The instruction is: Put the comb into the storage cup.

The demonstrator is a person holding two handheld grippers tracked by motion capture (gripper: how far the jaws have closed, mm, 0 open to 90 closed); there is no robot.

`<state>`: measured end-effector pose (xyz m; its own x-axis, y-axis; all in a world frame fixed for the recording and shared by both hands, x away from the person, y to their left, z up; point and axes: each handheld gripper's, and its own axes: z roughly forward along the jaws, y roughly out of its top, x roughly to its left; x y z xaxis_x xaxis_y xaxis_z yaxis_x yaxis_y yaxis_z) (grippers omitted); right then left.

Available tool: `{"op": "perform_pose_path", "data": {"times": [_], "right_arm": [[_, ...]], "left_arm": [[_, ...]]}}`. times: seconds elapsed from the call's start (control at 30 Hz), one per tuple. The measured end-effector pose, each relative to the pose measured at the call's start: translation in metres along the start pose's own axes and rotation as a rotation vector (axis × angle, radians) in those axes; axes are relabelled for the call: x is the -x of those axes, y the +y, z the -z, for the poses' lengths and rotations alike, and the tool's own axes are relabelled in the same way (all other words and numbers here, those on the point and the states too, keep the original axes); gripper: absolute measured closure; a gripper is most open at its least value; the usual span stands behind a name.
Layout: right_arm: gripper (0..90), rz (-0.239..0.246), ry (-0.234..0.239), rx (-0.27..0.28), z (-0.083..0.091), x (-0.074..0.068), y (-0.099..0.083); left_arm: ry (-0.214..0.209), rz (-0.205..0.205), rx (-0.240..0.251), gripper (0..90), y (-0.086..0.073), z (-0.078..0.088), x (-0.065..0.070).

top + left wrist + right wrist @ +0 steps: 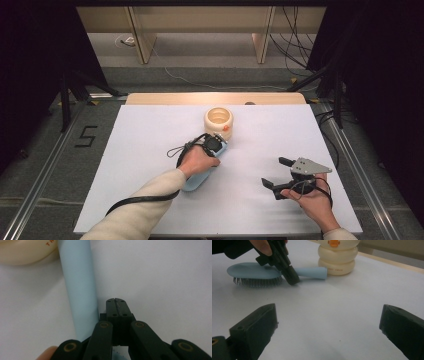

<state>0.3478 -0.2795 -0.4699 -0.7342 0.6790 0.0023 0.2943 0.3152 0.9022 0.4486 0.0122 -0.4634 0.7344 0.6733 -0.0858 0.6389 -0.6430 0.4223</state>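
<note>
High view: white table point(150, 165) with a pale blue hairbrush point(196, 181) lying near the middle, bristles down, handle pointing far toward a cream duck-faced holder point(219, 121) that stands upright at the far centre. Handle tip lies just beside the base of the holder; whether they touch cannot be told. Left gripper point(214, 144) is down at the handle of the brush, the left hand point(197, 161) over the brush head. Left gripper view: jaws pressed together with nothing between them, tips on or just above the white surface immediately beside the blue handle point(78, 287), which runs past on their left side; not clamped on it. Right gripper view: brush point(254, 271) seen side-on, bristles resting on the table, left gripper point(291, 276) planted on the near side of the handle where it meets the head. Right gripper point(275, 172) sits well apart at the near right of the table, held in the right hand point(312, 200), jaws spread wide and empty.
</note>
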Motion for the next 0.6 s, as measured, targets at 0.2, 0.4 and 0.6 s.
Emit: {"op": "perform_pose_path", "data": {"times": [0.2, 0.4, 0.6], "right_arm": [[2.4, -0.002, -0.002, -0.001, 0.0, 0.0, 0.0], [2.4, -0.004, -0.001, -0.003, -0.001, 0.0, -0.001], [2.4, -0.003, 0.001, -0.004, -0.001, 0.0, -0.001]], "left_arm": [[-0.002, 0.02, -0.013, 90.0, -0.006, 0.005, -0.003], [0.012, 0.062, -0.009, 90.0, -0.011, 0.008, -0.006], [0.029, 0.125, -0.015, 90.0, -0.014, 0.012, -0.011]]}}
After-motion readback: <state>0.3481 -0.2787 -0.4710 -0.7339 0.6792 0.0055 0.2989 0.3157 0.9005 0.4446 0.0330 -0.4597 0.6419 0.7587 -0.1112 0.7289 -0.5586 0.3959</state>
